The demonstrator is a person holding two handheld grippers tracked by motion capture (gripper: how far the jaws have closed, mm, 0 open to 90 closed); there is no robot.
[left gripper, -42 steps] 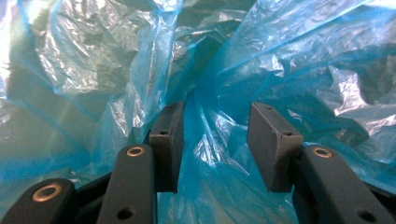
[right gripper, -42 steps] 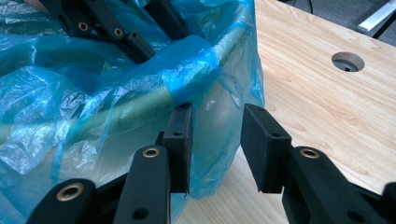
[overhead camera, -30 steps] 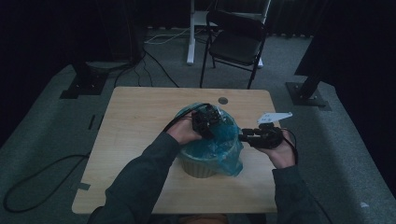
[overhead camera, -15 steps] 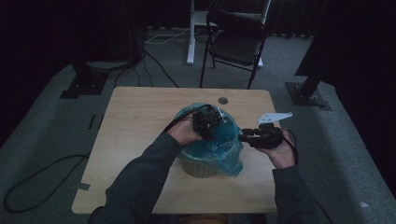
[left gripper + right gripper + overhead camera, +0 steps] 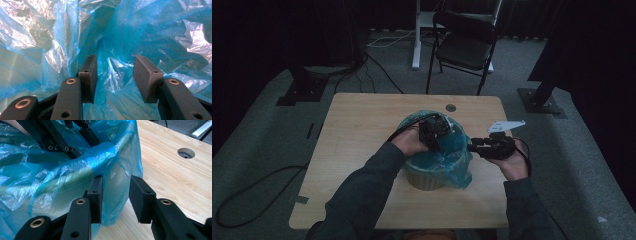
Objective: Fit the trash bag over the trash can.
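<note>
A small pale bin (image 5: pixel 427 176) stands at the middle of the wooden table (image 5: pixel 357 150), just below the centre of the high view, lined with a blue plastic bag (image 5: pixel 455 159) whose edge spills over the rim and hangs down the bin's right side.

The left gripper (image 5: pixel 435 131) reaches down into the mouth of the bin from the centre of the frame. In the left gripper view its jaws stand apart with crumpled blue film (image 5: pixel 117 75) rising loosely between them; the pads do not press on it, so the gripper is released (the jaws have just been opening a little further).

The right gripper (image 5: pixel 477 146) lies level at the centre right of the high view, pointing left at the bag's overhang. In the right gripper view its jaws are parted, and the hanging skirt of the bag (image 5: pixel 120 177) sits in the gap, close to the left pad (image 5: pixel 97 195); whether it touches the pad I cannot tell, and nothing is clamped.

A round hole (image 5: pixel 186 153) in the tabletop shows at the upper right of that view. A black folding chair (image 5: pixel 464 47) stands beyond the table, at the top centre of the high view.
</note>
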